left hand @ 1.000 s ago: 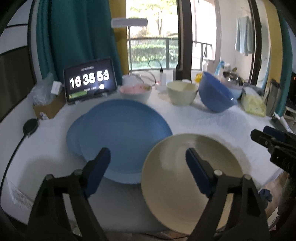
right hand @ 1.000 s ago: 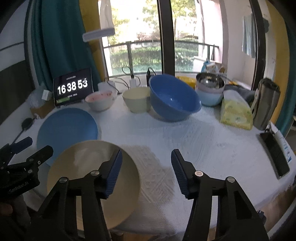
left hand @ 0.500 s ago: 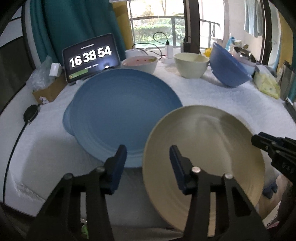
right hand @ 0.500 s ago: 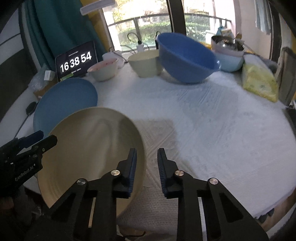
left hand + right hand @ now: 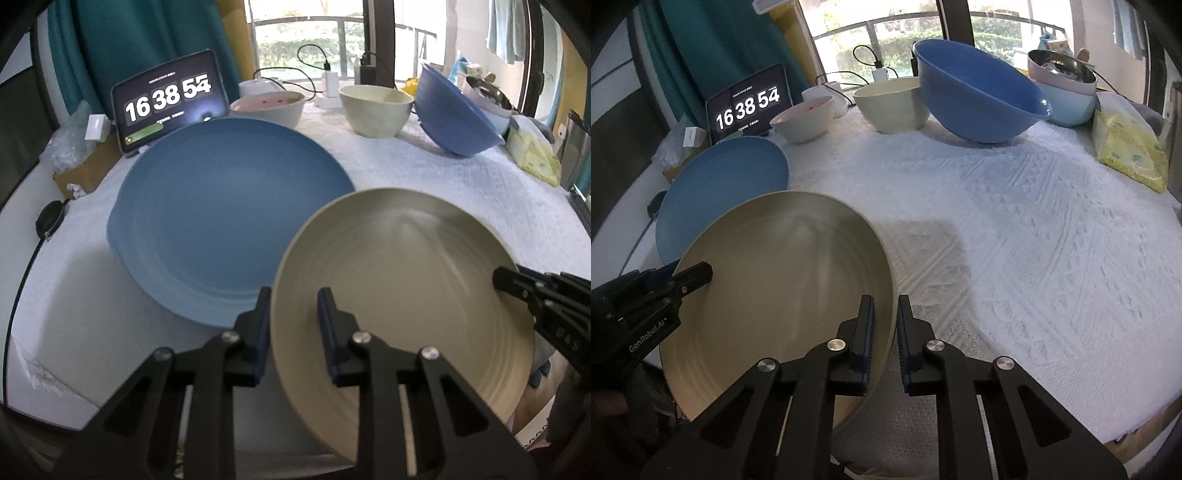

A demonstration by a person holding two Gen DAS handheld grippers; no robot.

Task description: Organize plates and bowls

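Both grippers have dropped toward the beige plate (image 5: 406, 280) since a sec ago and their jaws are closing on its rim. Left gripper (image 5: 293, 325) straddles the rim at plate's 7 o'clock, pads not clearly pressing yet. Right gripper (image 5: 884, 332) clenches the rim at approx 5 o'clock in its own view. Plate looks tilted, prob. ready to lift. It sits at table's near edge; blue plate (image 5: 229, 214) at its 10 o'clock, slightly under it. Likely next: stack beige onto blue.

Surface: white textured cloth (image 5: 1034, 229). Pink bowl (image 5: 269, 107), cream bowl (image 5: 375, 110), tilted blue bowl (image 5: 454, 118) at 12. Clock tablet (image 5: 168, 103), teal curtain (image 5: 147, 40), balcony window behind.
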